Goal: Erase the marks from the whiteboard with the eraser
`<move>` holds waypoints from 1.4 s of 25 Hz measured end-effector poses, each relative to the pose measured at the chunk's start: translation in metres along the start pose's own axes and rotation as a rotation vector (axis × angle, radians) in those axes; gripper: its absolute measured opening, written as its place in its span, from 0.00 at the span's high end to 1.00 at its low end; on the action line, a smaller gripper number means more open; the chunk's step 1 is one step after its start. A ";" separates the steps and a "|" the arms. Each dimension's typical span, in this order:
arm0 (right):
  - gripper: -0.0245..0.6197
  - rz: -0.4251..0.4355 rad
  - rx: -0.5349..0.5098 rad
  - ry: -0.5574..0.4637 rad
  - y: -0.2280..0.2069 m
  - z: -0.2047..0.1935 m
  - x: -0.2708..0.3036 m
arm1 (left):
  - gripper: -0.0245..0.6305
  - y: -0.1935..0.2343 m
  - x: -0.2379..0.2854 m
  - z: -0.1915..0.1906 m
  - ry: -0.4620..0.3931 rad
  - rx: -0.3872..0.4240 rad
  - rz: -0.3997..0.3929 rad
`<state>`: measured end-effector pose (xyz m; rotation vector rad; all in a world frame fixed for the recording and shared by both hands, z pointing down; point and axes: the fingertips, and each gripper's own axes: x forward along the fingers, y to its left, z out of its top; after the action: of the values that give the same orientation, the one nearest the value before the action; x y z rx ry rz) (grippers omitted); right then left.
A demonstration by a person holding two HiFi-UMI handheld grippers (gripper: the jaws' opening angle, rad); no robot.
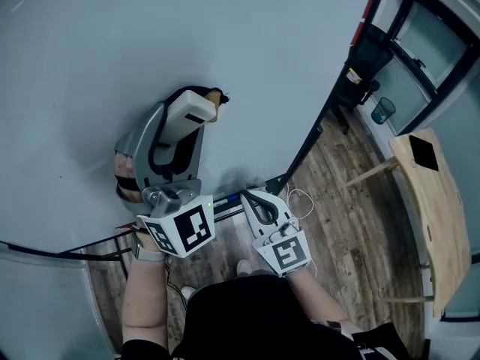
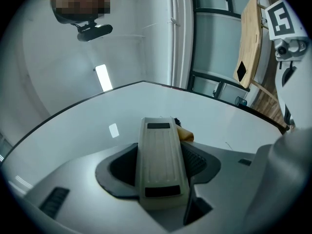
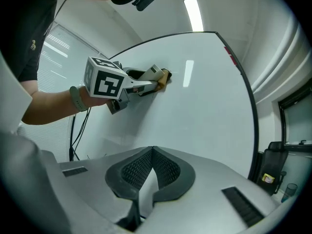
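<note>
Left claw (image 2: 162, 165) pinches the cream, ribbed eraser (image 2: 161, 150), its tan felt against the whiteboard (image 1: 225, 36). Open board surrounds it, with the black frame (image 1: 315, 130) well to its right. Right claw (image 3: 151, 152) is pressed together, empty.

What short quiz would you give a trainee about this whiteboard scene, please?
1. True or false: the right tongs grip the eraser.
2. The eraser's far end rests against: A) the wooden table, B) the whiteboard, C) the floor.
3. Fill in: the right tongs' jaws stand ____, with nothing between them.
Key: 1 false, the left tongs grip it; 2 B; 3 together.
</note>
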<state>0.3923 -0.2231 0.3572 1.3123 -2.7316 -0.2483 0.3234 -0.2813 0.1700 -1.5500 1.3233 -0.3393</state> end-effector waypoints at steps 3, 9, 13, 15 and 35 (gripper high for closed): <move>0.92 0.049 -0.010 -0.006 0.054 0.009 0.031 | 0.56 0.028 -0.037 -0.039 0.014 -0.005 0.003; 0.92 0.130 -0.024 -0.024 0.148 0.026 0.079 | 0.55 0.076 -0.101 -0.107 0.030 0.000 -0.006; 0.92 0.169 -0.030 -0.026 0.196 0.033 0.104 | 0.55 0.102 -0.137 -0.147 0.050 -0.004 -0.010; 0.92 0.185 -0.028 -0.029 0.219 0.035 0.115 | 0.55 0.114 -0.155 -0.165 0.065 -0.007 -0.010; 0.92 0.374 -0.031 -0.043 0.360 0.040 0.177 | 0.55 0.184 -0.303 -0.330 0.456 -0.203 0.130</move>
<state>0.0000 -0.1363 0.3896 0.7730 -2.9232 -0.2843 -0.1341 -0.1654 0.2798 -1.6002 1.8514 -0.5096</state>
